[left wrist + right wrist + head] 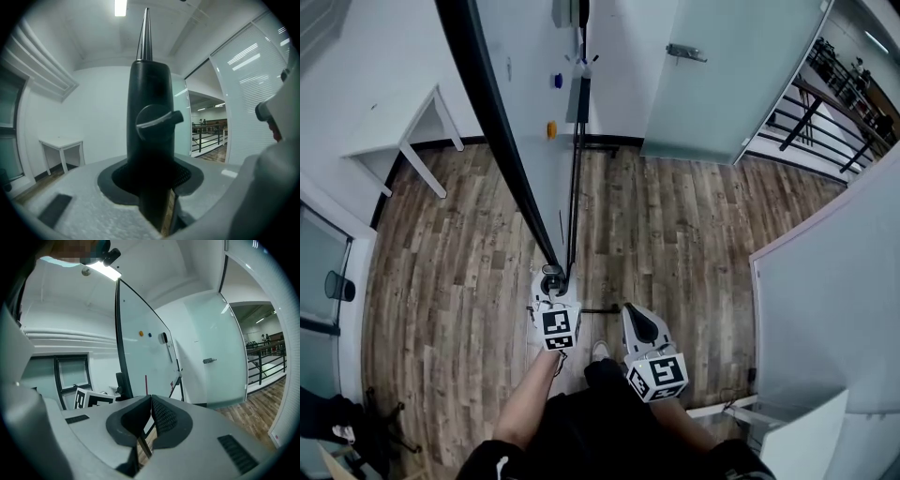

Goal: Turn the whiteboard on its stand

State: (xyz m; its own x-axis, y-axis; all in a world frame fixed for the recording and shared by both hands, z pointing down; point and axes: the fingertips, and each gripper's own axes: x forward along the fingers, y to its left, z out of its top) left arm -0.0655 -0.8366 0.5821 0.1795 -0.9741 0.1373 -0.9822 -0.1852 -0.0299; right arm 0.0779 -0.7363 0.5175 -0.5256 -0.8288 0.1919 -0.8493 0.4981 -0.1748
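The whiteboard [534, 94] stands on a wooden floor [675, 225] in a white room and the head view sees it from above, almost edge-on, so its black frame [522, 192] runs like a long dark line from the top of the picture down to the person. The board's surface is pale and smooth, and it carries an orange magnet [550, 129] and a blue magnet [558, 81]. Just beside the surface, the dark pole of the stand [574, 178] goes the same way. The left gripper [553, 281] is at the near end of the frame. In the left gripper view its jaws are closed halfway on a thick black upright part of that frame, which fills the space between the pads [185, 176] and carries a round knob [152, 123] with a small lever. Above the knob the part becomes thin and points up toward the ceiling. The right gripper [635, 317] is held apart from the board, near the person's body. Its jaws are almost together and there is only a narrow slit between the ribbed pads [164, 418], with nothing inside. Each gripper bears a marker cube [557, 328] printed with black and white square patterns, and I cannot read these as words.
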